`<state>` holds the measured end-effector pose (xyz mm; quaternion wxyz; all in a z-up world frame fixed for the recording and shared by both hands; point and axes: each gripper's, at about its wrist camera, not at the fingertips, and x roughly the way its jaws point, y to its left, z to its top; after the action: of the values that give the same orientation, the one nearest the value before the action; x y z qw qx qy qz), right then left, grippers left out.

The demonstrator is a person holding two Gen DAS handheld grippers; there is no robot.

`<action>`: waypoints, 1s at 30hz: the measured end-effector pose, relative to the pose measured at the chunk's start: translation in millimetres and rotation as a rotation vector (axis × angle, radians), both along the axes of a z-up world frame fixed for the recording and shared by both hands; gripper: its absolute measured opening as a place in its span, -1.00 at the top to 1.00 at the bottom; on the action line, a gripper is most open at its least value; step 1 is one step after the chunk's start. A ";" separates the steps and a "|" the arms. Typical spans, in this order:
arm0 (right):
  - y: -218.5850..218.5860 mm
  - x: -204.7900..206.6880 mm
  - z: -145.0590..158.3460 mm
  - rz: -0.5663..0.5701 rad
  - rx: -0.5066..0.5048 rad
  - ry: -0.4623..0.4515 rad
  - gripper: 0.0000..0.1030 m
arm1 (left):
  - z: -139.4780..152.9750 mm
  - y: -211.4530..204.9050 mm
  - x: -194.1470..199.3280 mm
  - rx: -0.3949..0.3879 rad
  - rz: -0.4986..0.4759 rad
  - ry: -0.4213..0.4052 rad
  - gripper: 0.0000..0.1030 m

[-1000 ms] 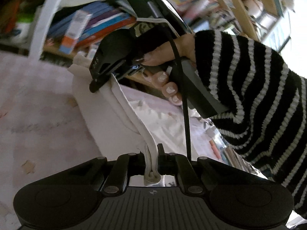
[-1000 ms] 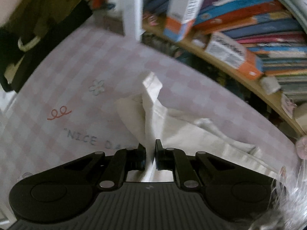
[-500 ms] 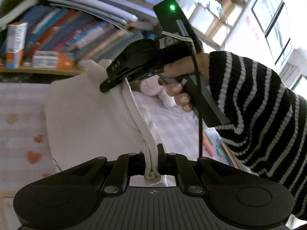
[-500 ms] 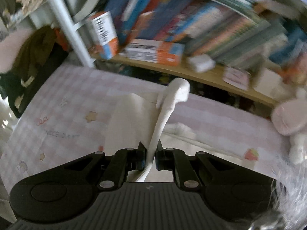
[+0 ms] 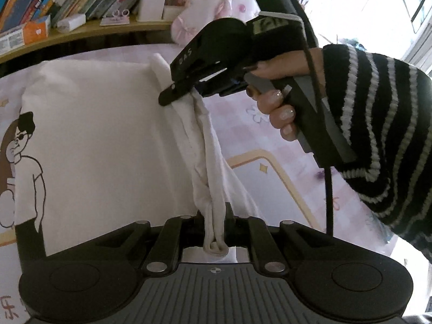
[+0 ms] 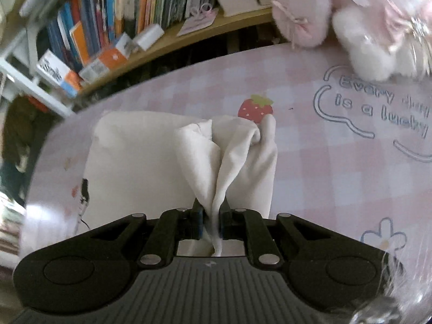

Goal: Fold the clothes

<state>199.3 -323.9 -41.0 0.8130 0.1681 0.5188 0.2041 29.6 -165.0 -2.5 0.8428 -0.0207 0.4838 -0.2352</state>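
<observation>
So this looks like mid-fold to me, not the start and not the finish. Going left to right: out past the left side of the left gripper's (image 5: 214,217) jaws, the white t-shirt (image 5: 108,124) is already lying flat on the pink checked bedsheet (image 5: 272,172), cartoon print facing up. Right between those jaws there's a bunched rope of the shirt's edge, and they're just starting to ease apart with the cloth still sitting in there.

Ahead of them and a bit right, the right gripper (image 5: 183,91) has the other end of that same edge, a hand (image 5: 280,108) in a striped sleeve (image 5: 383,135) holding it. From its own camera, the right gripper's (image 6: 210,216) jaws are also beginning to spread, with a fold of fabric still between them. The shirt (image 6: 151,167) bulk sits ahead and left of them, a strawberry print (image 6: 255,108) just beyond.

My guess: one side panel has been carried over and is getting dropped. Still left would be smoothing that lumpy edge, the other side, and the final fold up. No neat rectangle yet.
</observation>
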 end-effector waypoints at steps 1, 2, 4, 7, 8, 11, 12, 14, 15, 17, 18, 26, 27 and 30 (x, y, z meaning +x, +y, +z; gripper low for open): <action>-1.9 -1.1 -1.0 -0.004 0.014 -0.006 0.77 | -0.6 -1.2 -1.7 0.010 0.004 -0.004 0.78; -4.0 -2.6 -2.1 -0.008 0.028 -0.012 0.77 | -1.5 -2.6 -3.3 0.019 0.009 -0.006 0.77; -9.0 -4.1 -3.9 -0.018 0.057 -0.020 0.73 | -2.3 -4.2 -5.5 0.031 0.021 -0.012 0.76; -16.4 -5.9 -7.5 -0.045 0.107 -0.025 0.62 | -1.7 -6.1 -7.1 0.046 0.039 -0.026 0.74; -19.7 -7.1 -7.8 -0.059 0.122 -0.026 0.59 | -0.5 -7.2 -8.5 0.058 0.041 -0.034 0.72; -28.9 -12.0 -6.6 -0.085 0.166 -0.036 0.36 | 4.5 -12.1 -18.0 0.100 0.047 -0.067 0.61; -31.4 -13.5 -6.4 -0.089 0.177 -0.041 0.34 | 5.6 -13.1 -19.3 0.111 0.046 -0.080 0.61; -34.7 -15.0 -5.9 -0.094 0.192 -0.048 0.30 | 8.1 -14.6 -22.9 0.126 0.039 -0.106 0.61; -35.3 -14.8 -5.7 -0.093 0.196 -0.050 0.28 | 9.4 -15.3 -25.1 0.130 0.032 -0.120 0.61; -35.2 -13.9 -4.7 -0.092 0.201 -0.054 0.23 | 11.7 -18.3 -29.8 0.150 0.010 -0.144 0.65; -34.5 -13.3 -4.6 -0.092 0.200 -0.055 0.17 | 12.7 -19.9 -31.6 0.161 -0.001 -0.156 0.67; -18.8 3.6 0.7 -0.110 0.138 -0.085 0.15 | 17.7 -23.2 -32.6 0.202 -0.040 -0.205 0.71; -16.9 6.1 2.4 -0.113 0.130 -0.095 0.31 | 20.0 -21.5 -34.6 0.190 -0.043 -0.216 0.79; -10.4 3.5 22.6 -0.037 0.144 -0.217 0.84 | 25.5 -21.4 -40.6 0.176 -0.058 -0.272 0.82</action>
<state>202.8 -334.3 -18.4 0.8537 0.2127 0.4086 0.2428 -11.0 -186.4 23.0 0.8920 0.0990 0.3842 -0.2167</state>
